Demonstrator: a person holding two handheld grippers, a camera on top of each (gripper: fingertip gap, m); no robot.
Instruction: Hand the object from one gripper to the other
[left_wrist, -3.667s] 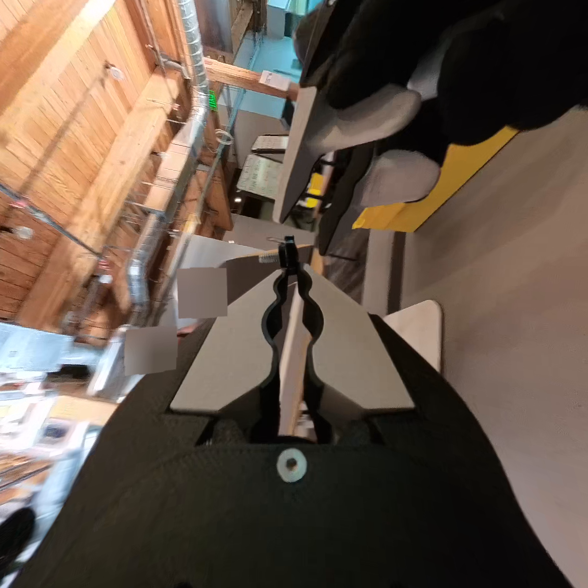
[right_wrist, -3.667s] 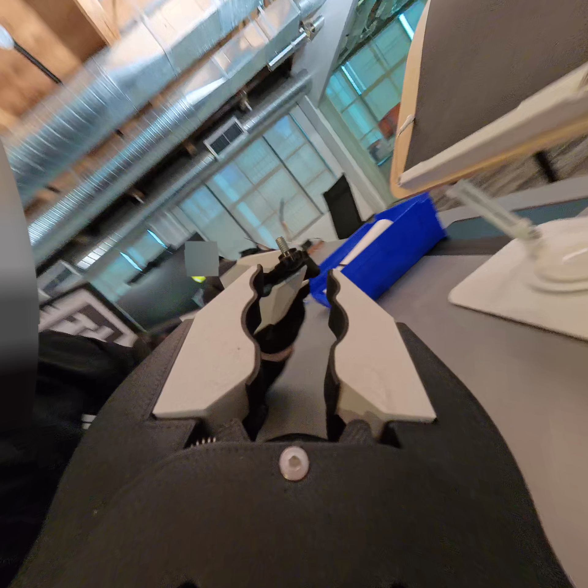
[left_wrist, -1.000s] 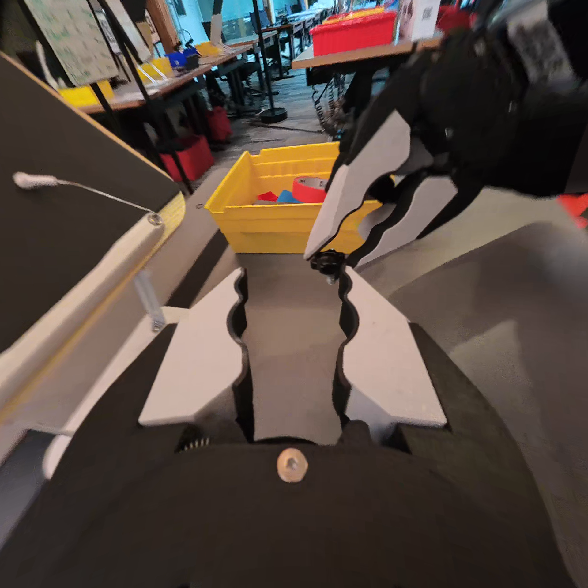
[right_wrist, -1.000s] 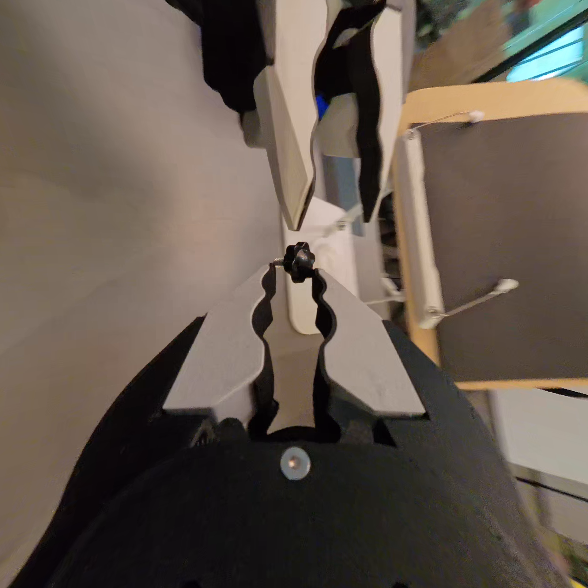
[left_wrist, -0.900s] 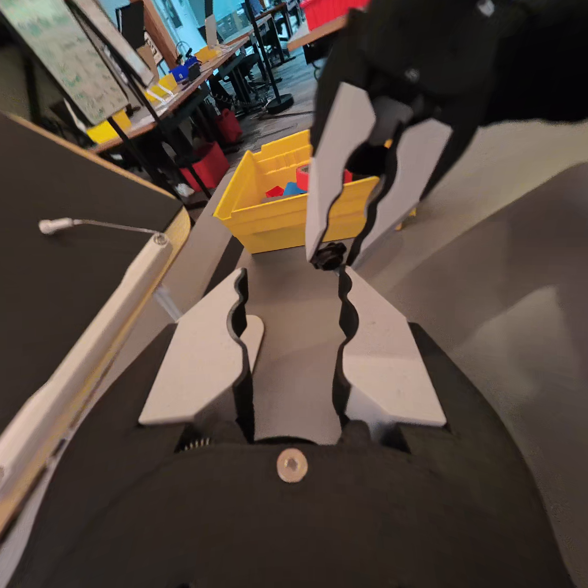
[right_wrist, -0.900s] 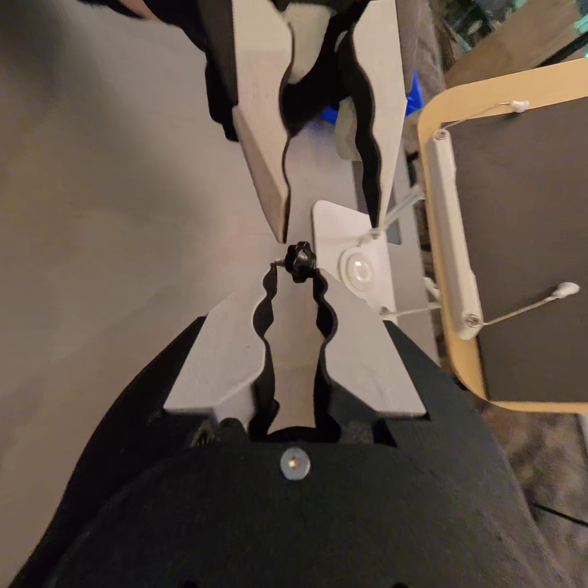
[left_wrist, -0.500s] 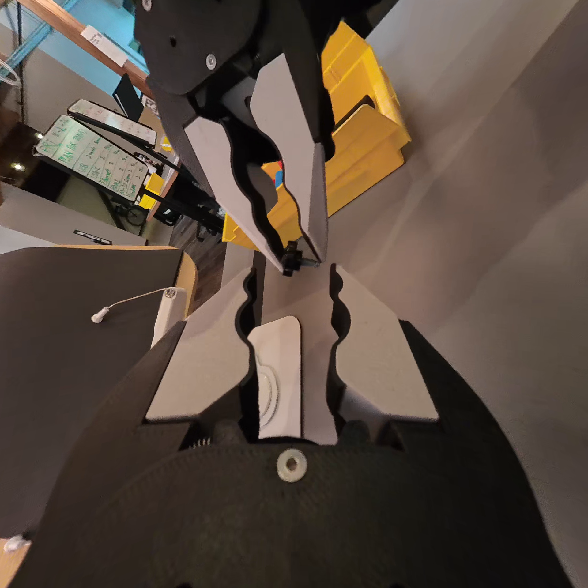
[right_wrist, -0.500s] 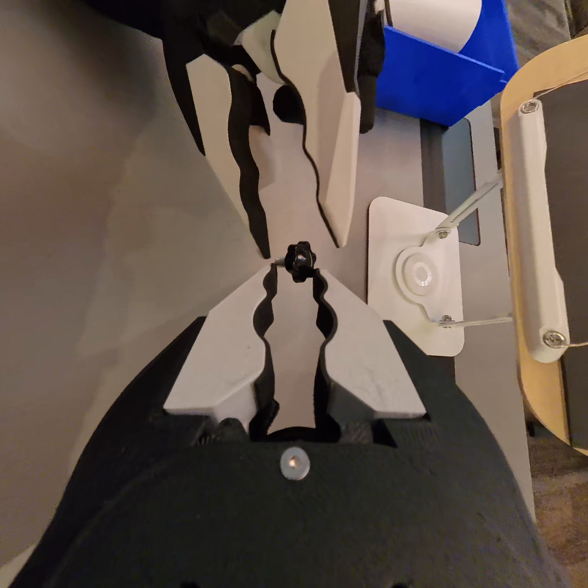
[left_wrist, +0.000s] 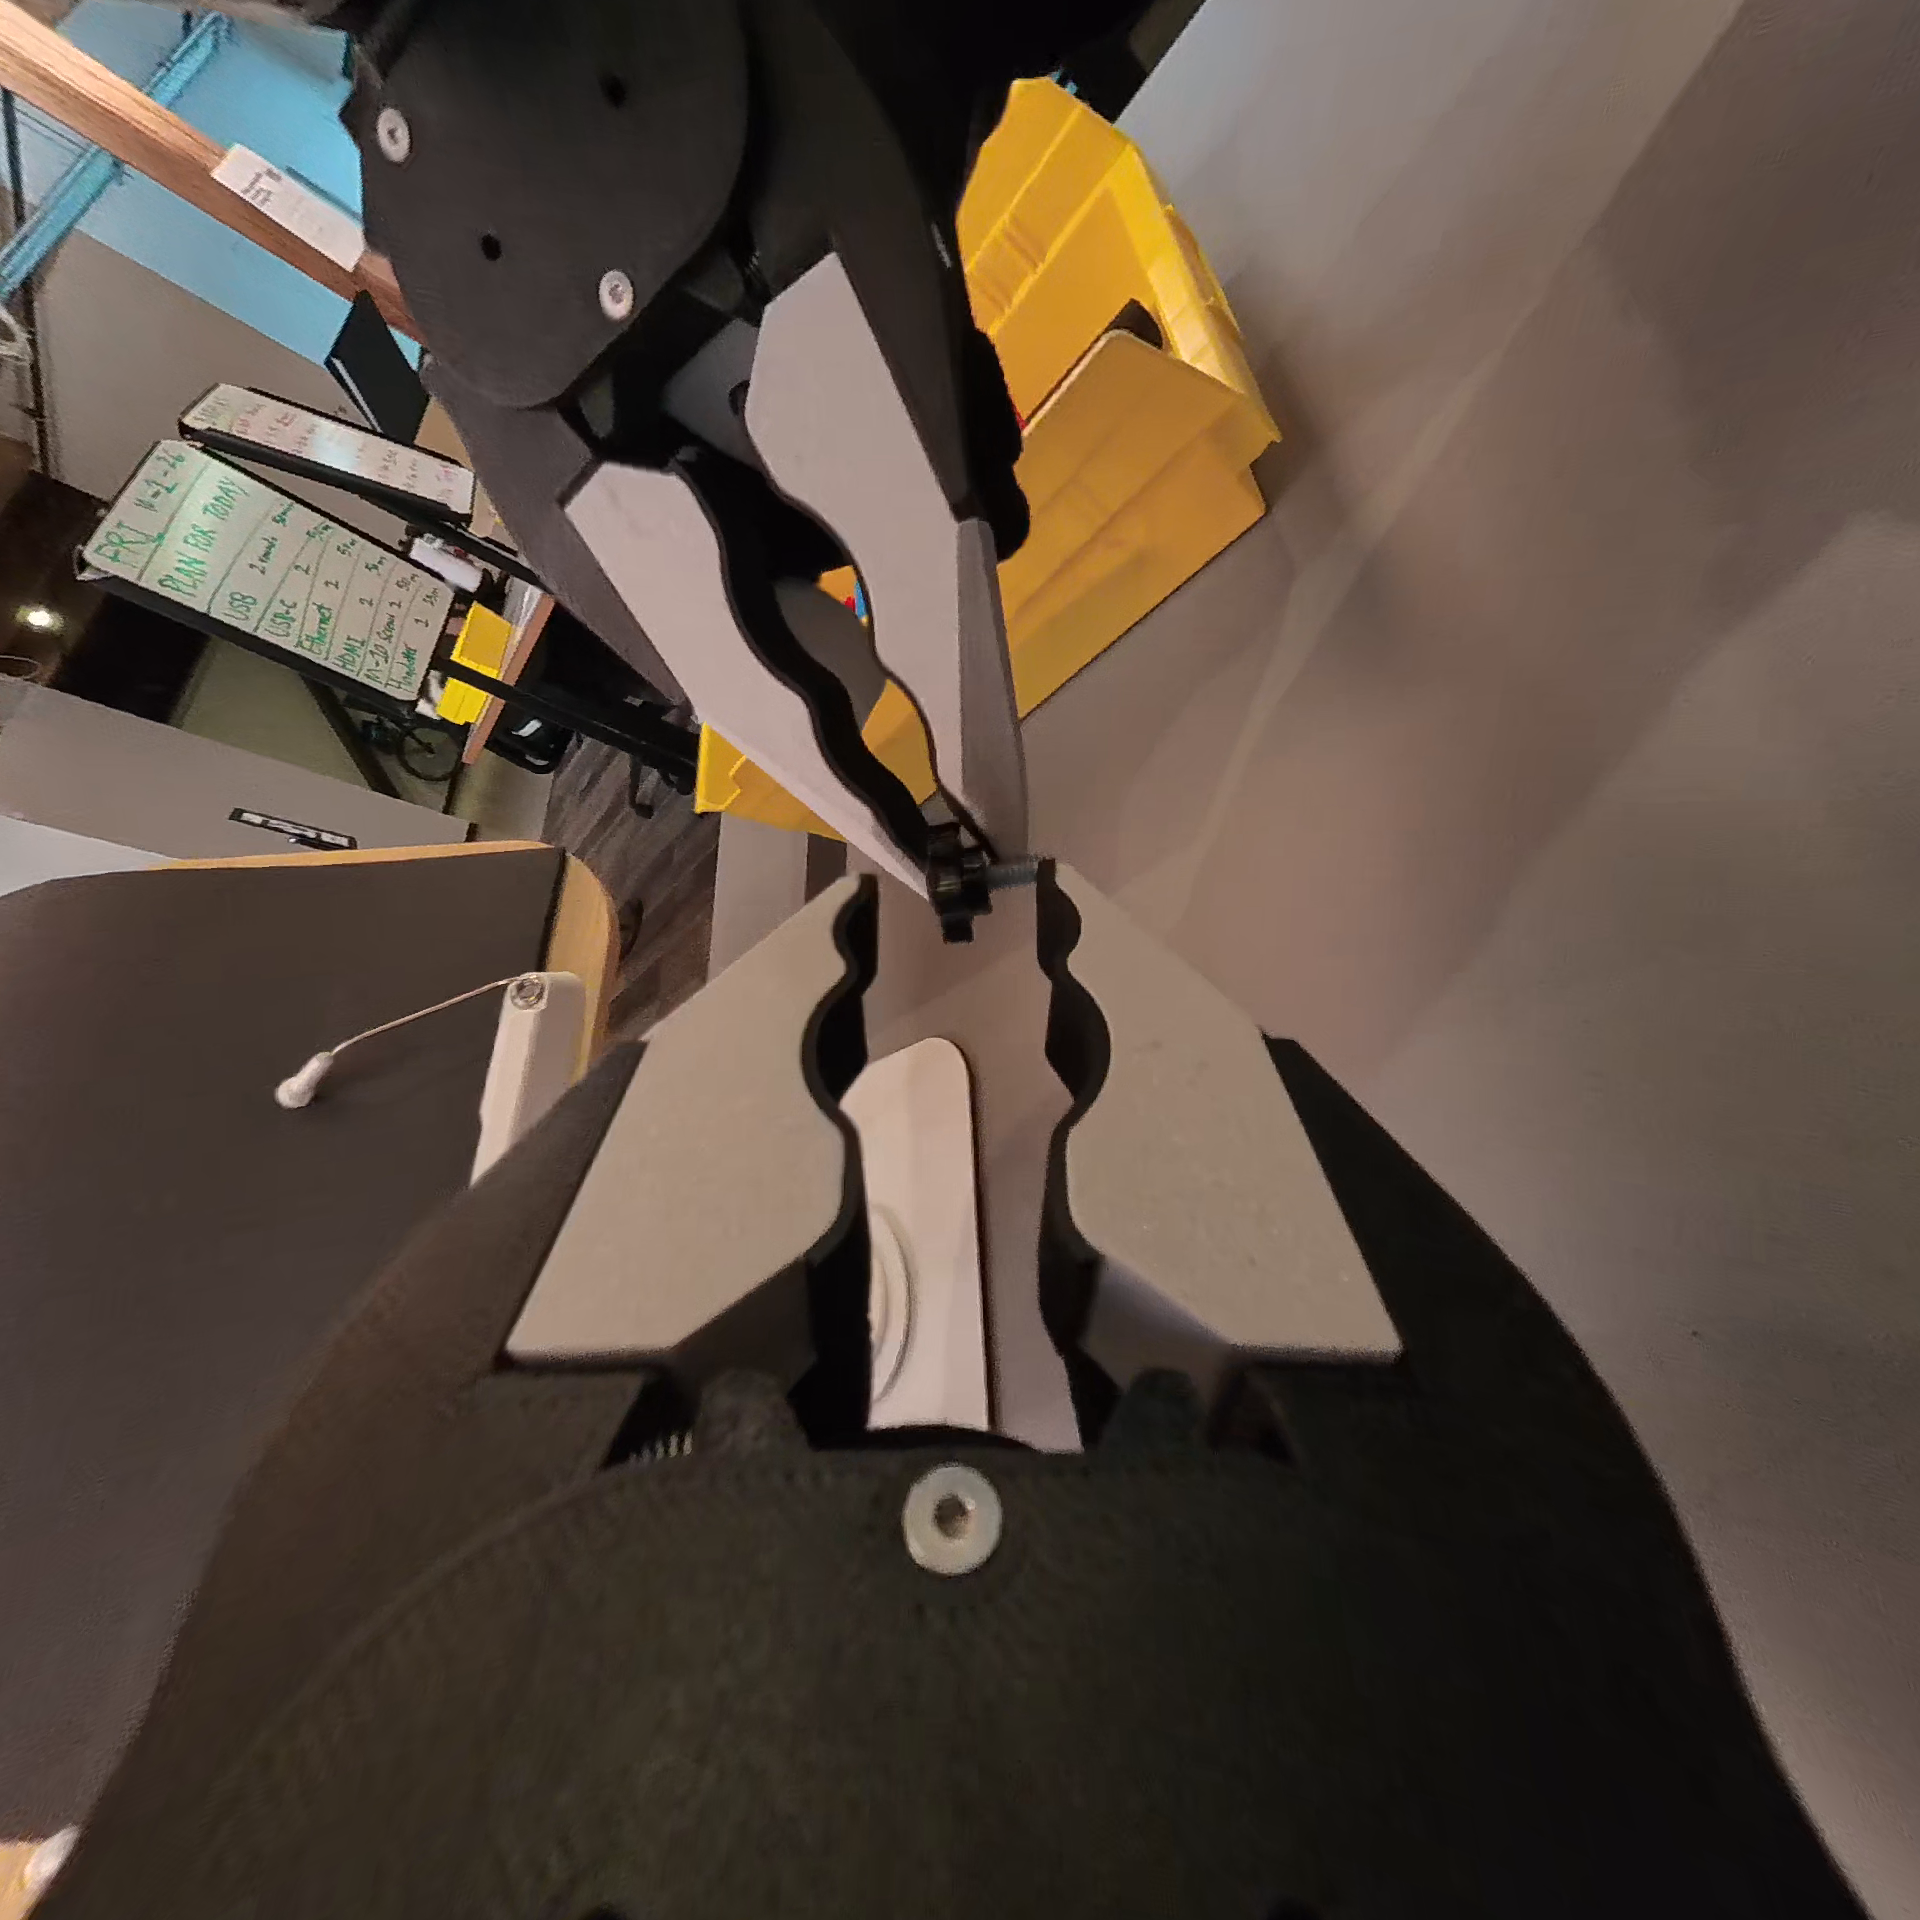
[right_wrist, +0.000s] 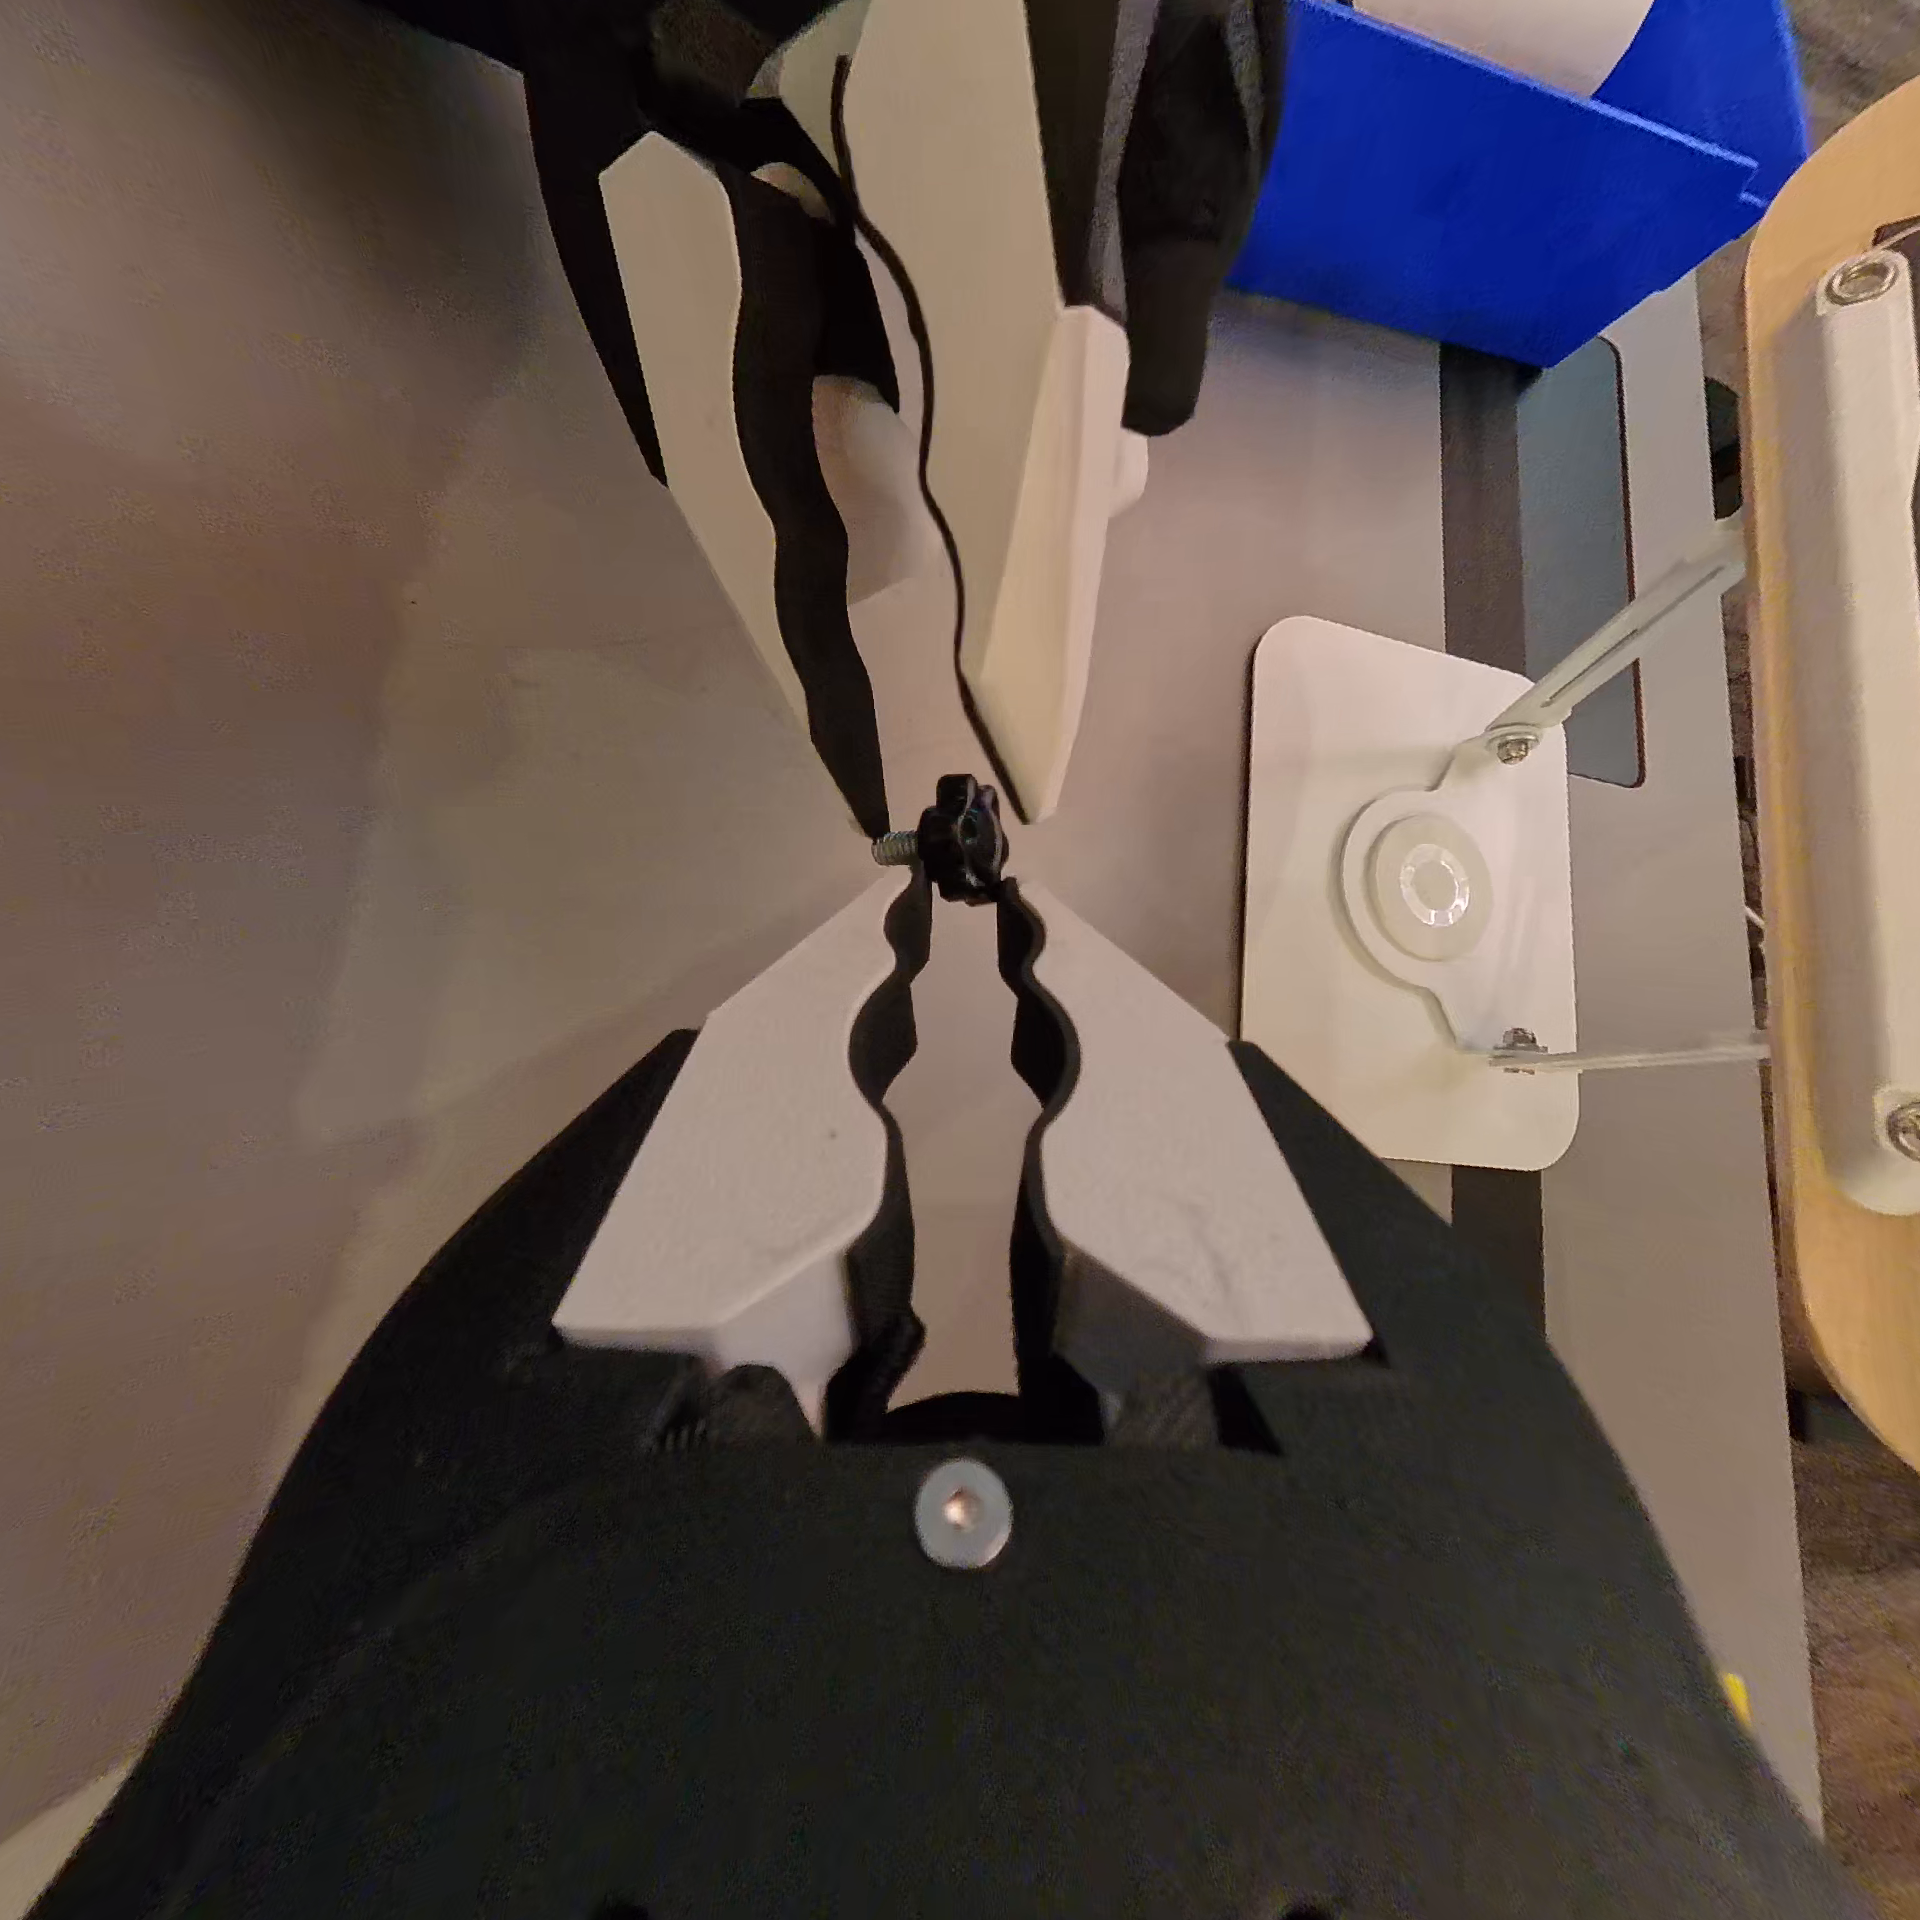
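Over the grey table (right_wrist: 312, 623), right gripper (right_wrist: 961, 873) pinches a black knob screw (right_wrist: 961, 831).

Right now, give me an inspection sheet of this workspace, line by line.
Surface: grey table, bare where it shows.
Job's things: small black knob screw with a short threaded stem, held above the table.
Clutter: yellow bin with things inside; blue bin holding something white; white base plate carrying a black board with a wooden edge.
Grippers: right gripper shut on the knob screw at its fingertips; left gripper open, its tips on either side of the screw, not yet closed.
Cables: nothing seen.
Surroundings: whiteboard on a stand, more tables and bins behind.
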